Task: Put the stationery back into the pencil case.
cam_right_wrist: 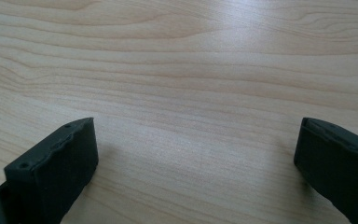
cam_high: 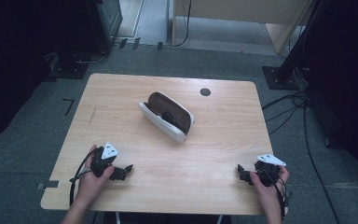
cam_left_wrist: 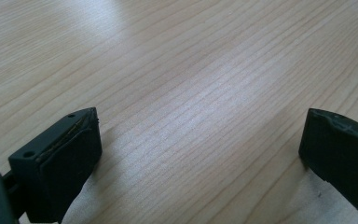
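Now both my left gripper (cam_high: pixel 121 172) and right gripper (cam_high: pixel 243 174) rest with fingers spread wide, holding nothing; I should approach the open white glasses case with brown lining (cam_high: pixel 168 116) slowly from both ends.

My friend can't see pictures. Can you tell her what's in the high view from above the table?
An open white glasses case with a brown lining lies in the middle of a light wooden table, something dark inside it. Near the front edge, a person's hands hold the left gripper and right gripper, both resting apart from the case.
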